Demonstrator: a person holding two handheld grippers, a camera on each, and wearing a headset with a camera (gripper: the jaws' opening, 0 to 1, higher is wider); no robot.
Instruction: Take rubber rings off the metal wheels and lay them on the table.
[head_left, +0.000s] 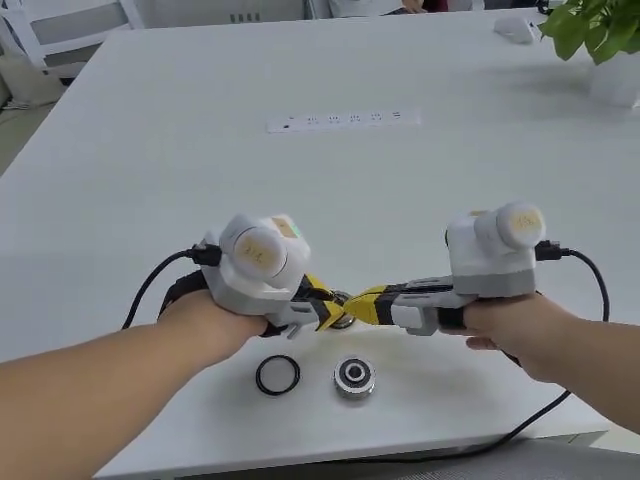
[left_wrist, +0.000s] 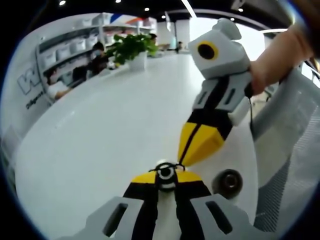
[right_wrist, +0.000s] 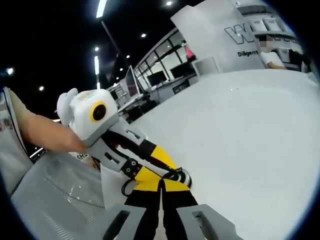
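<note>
Left tongs (left_wrist: 165, 179) clamp wheel (left_wrist: 165, 171) | right tongs (right_wrist: 161, 184) closed, apparently touching its rim

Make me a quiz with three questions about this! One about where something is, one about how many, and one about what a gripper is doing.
1. Where is the ring?
A. On the table, beside the loose wheel
B. On the floor
C. Hanging on a cable

2. How many metal wheels are there?
A. One
B. Two
C. Five

3. What is the left gripper doing?
A. Lying open on the table
B. Pinching the held wheel
C. Pointing straight up, holding nothing

Answers:
1 A: the head view shows the ring flat on the table, just left of the loose wheel.
2 B: one wheel sits on the table and one is held up where the two grippers meet.
3 B: in the left gripper view its jaws close on the held wheel.
</note>
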